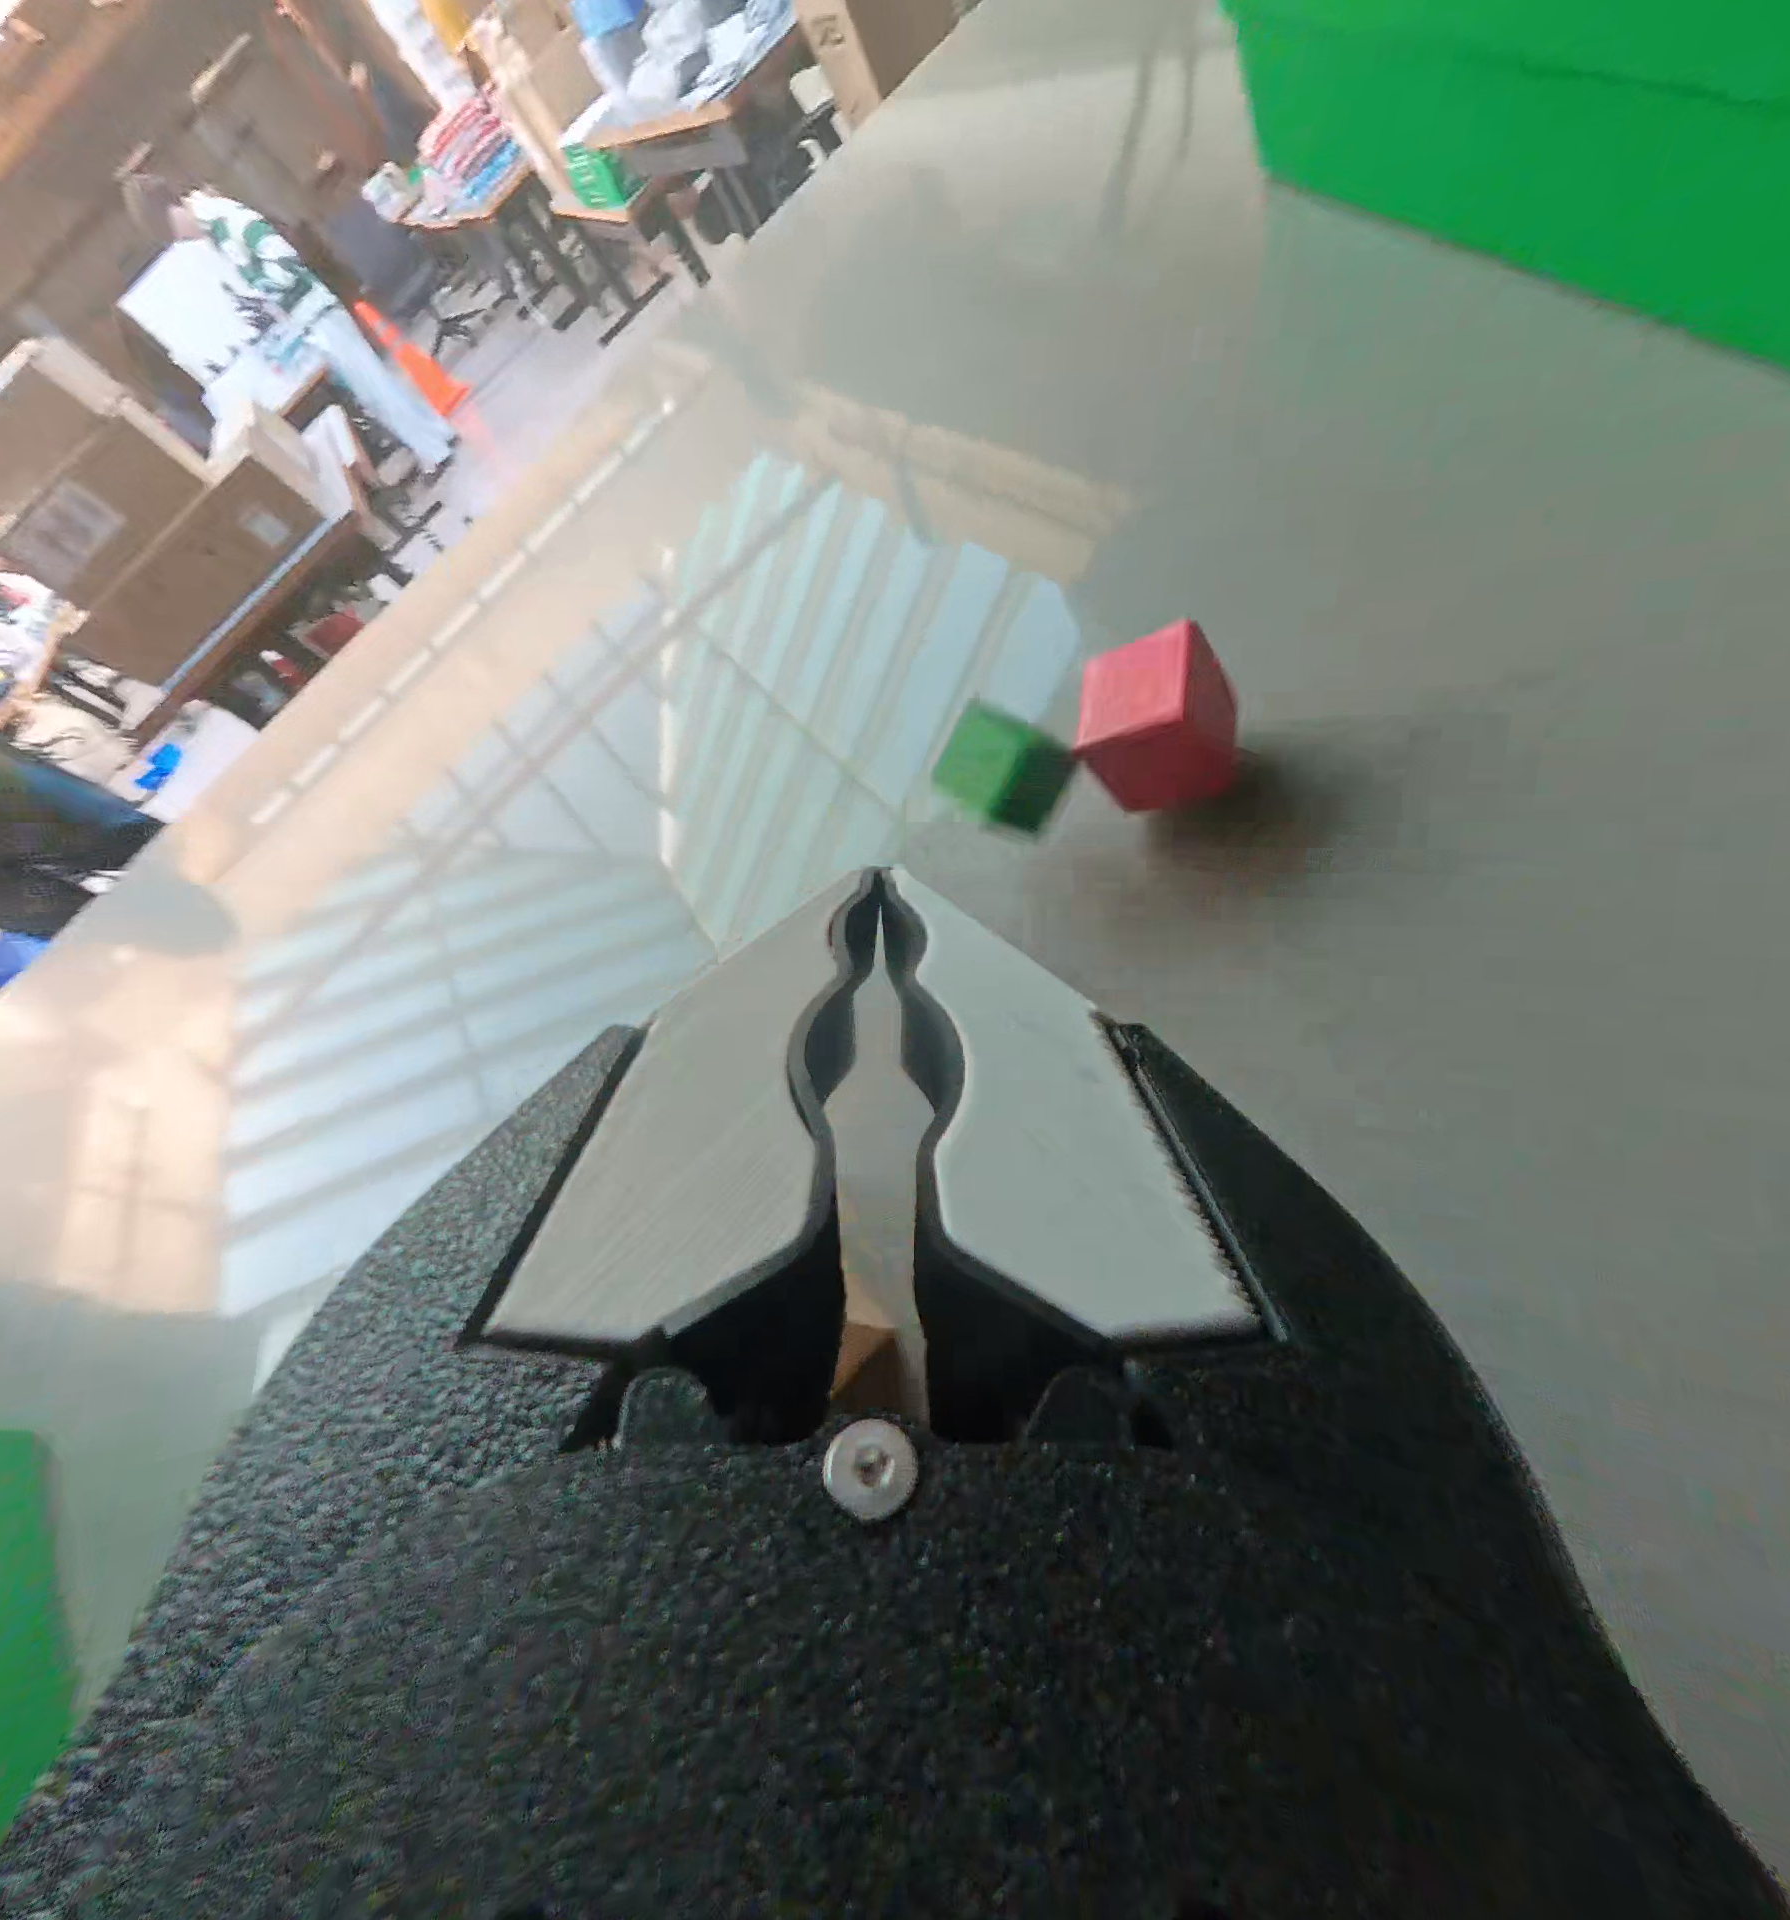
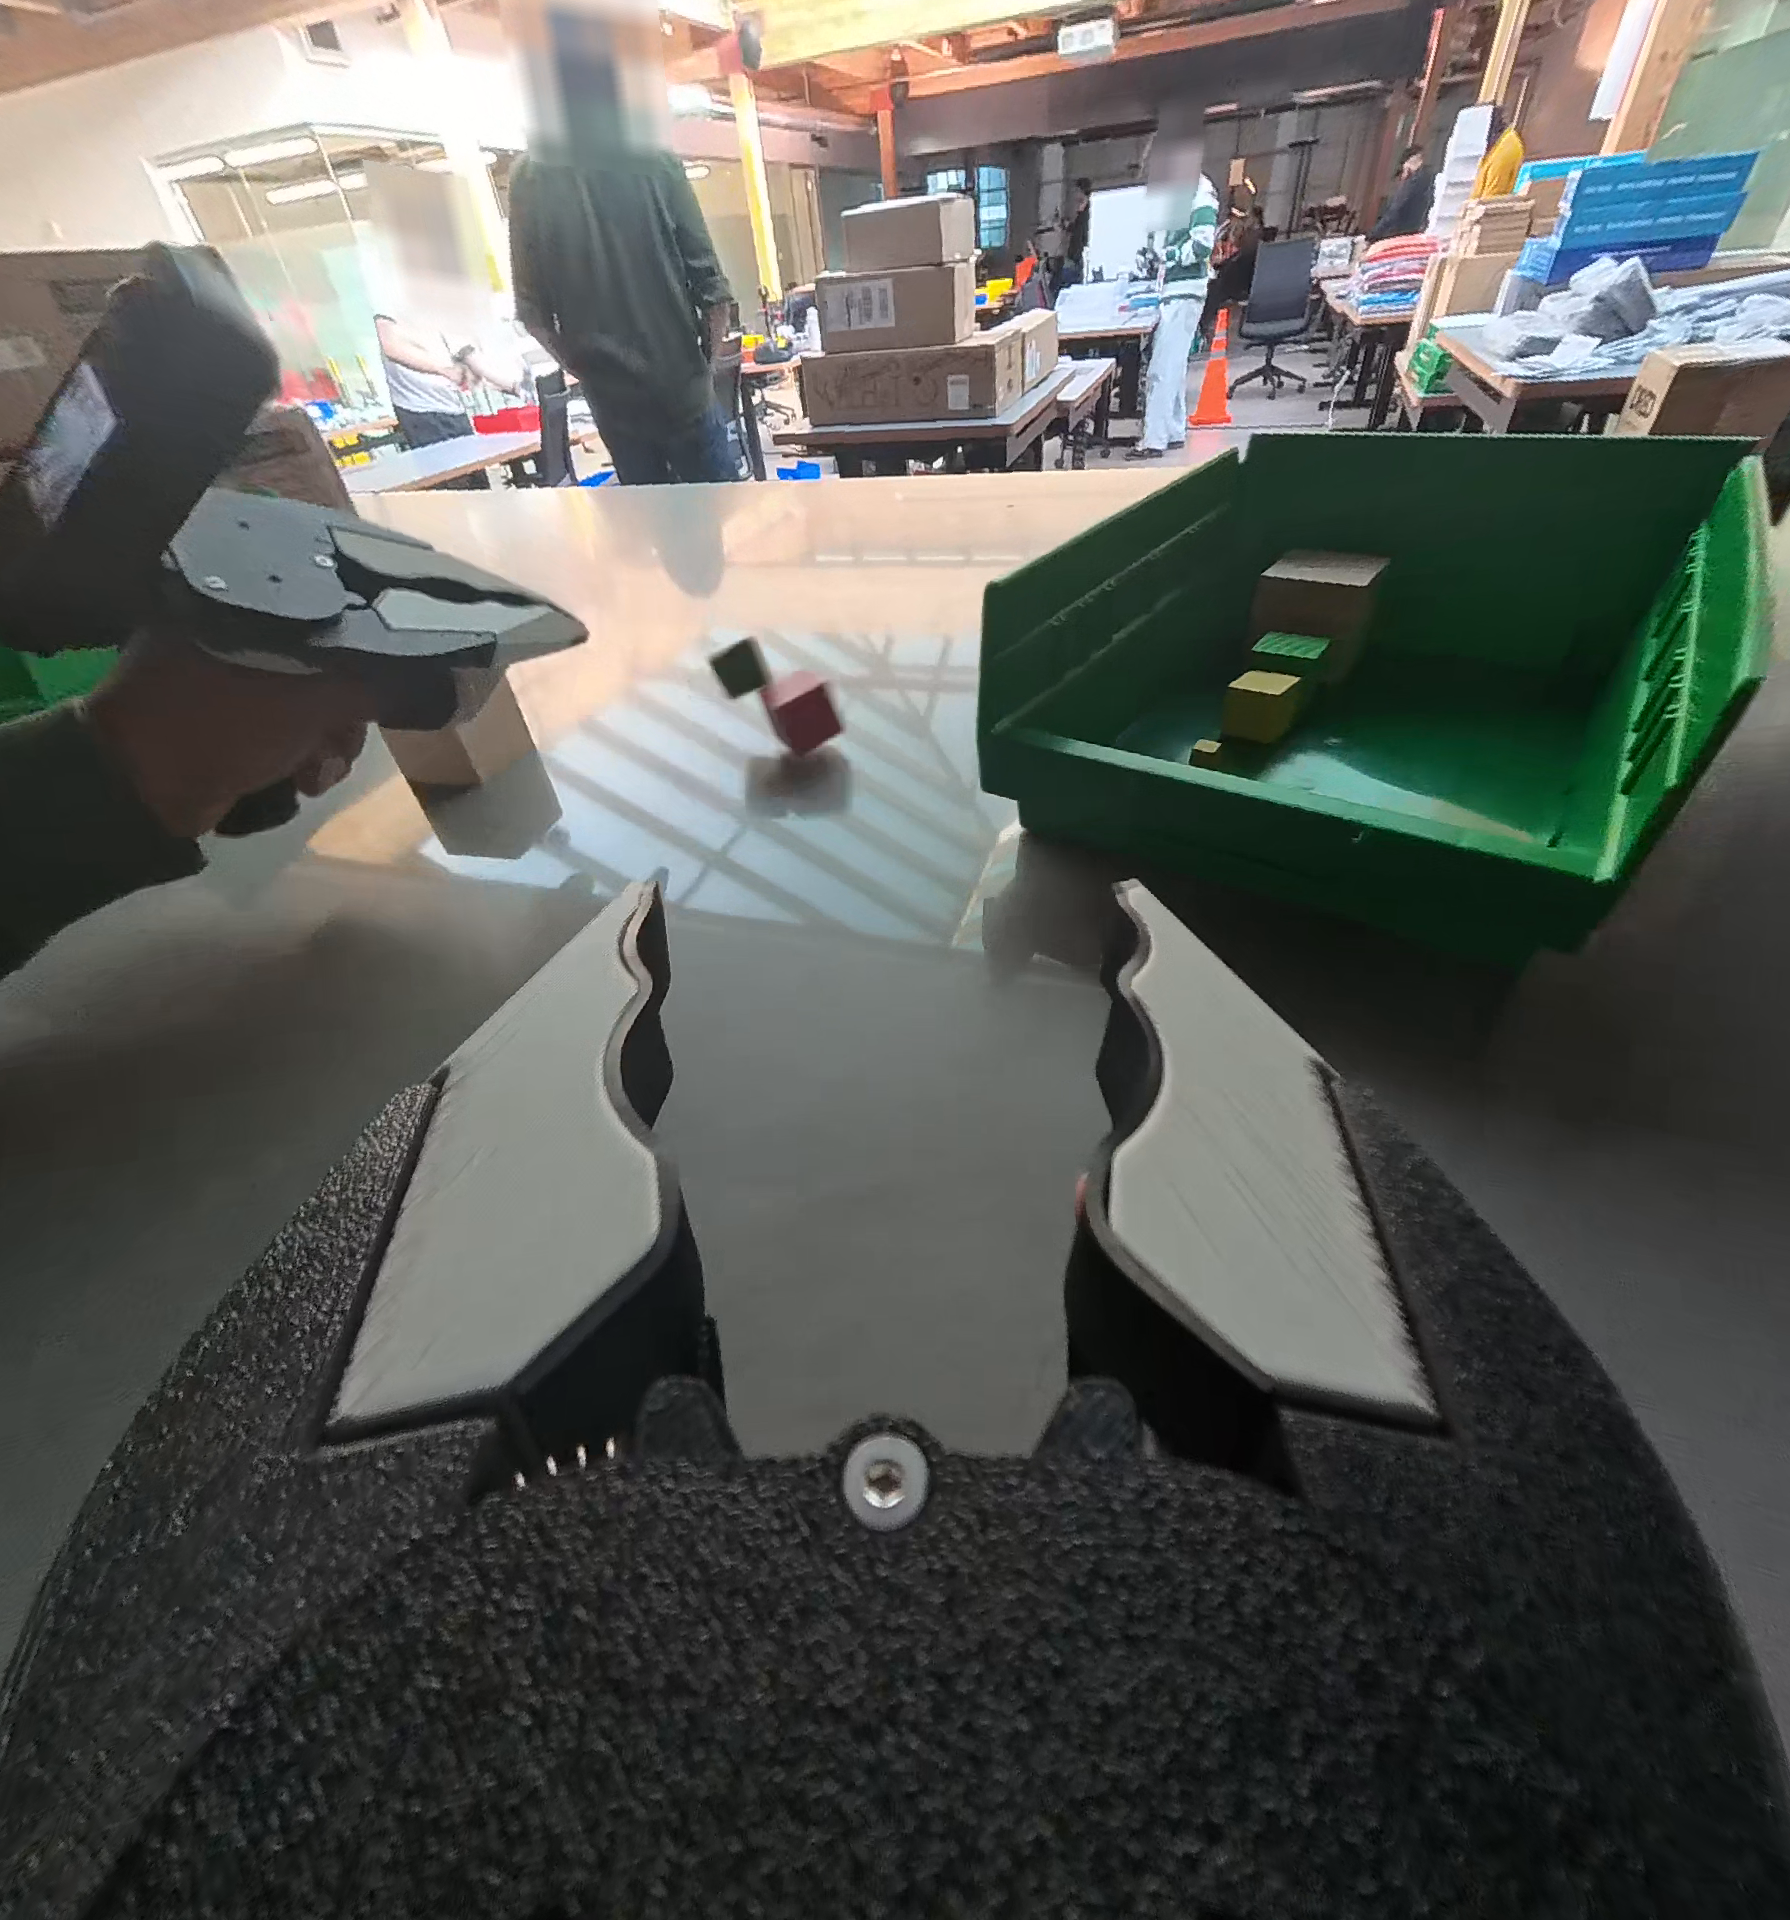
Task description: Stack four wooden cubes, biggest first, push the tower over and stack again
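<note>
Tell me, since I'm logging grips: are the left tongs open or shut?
Shut: the left tongs have tips meeting, nothing gripped; green cube lies beyond.

Right gripper: jaws spread wide apart, nothing between them, held low over the table.
Left gripper: at the left, gripped by a hand; jaws together with no gap showing, above a tan wooden block that stands on the table.
Red cube: mid-table, tilted on an edge, blurred.
Dark green cube: just behind and left of the red cube, at its corner.
Green bin: at the right, open-fronted; inside, a row of blocks rising in size toward the back, small olive, yellow, green, tan.
Background: workshop with people standing, stacked cardboard boxes, orange cone.
</note>
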`<action>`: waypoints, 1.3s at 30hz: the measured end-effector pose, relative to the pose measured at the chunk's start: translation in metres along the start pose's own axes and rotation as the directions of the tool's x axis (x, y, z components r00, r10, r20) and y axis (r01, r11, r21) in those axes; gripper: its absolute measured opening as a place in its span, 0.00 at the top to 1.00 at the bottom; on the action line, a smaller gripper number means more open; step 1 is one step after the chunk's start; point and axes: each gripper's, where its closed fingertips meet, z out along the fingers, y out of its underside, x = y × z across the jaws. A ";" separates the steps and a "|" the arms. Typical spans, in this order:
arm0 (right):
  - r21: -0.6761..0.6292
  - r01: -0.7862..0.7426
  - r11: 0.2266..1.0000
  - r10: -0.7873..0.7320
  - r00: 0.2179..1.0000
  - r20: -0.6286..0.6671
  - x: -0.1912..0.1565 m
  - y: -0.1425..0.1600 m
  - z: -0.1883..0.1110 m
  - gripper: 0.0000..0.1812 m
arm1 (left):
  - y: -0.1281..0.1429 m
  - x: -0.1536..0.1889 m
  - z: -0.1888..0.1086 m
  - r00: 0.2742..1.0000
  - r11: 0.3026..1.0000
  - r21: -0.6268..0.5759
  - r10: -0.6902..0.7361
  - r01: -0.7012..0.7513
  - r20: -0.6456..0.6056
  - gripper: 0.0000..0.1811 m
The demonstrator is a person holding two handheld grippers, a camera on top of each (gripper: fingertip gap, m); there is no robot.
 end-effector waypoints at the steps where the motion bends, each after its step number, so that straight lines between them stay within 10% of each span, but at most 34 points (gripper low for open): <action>1: 0.001 -0.007 1.000 0.007 1.000 0.001 0.001 0.001 0.001 0.54 | 0.001 0.006 -0.002 1.000 1.000 0.002 -0.016 0.016 -0.025 1.00; 17: -0.067 0.031 0.997 -0.020 0.987 0.158 -0.045 0.012 0.055 0.53 | 0.071 -0.024 -0.184 0.817 0.793 0.199 -0.550 0.576 -0.175 0.66; 25: -0.107 0.113 0.988 -0.073 0.944 0.321 -0.101 0.014 0.075 0.55 | 0.095 -0.043 -0.218 0.809 0.774 0.240 -0.579 0.586 -0.104 0.59; 32: -0.191 0.380 0.905 -0.195 0.771 0.606 -0.155 0.039 0.106 0.58 | 0.101 -0.041 -0.224 0.805 0.770 0.237 -0.573 0.593 -0.153 0.58; 39: -0.060 0.729 0.682 -0.389 0.432 0.814 -0.232 0.012 0.237 0.57 | 0.121 -0.048 -0.256 0.812 0.775 0.246 -0.573 0.581 -0.111 0.58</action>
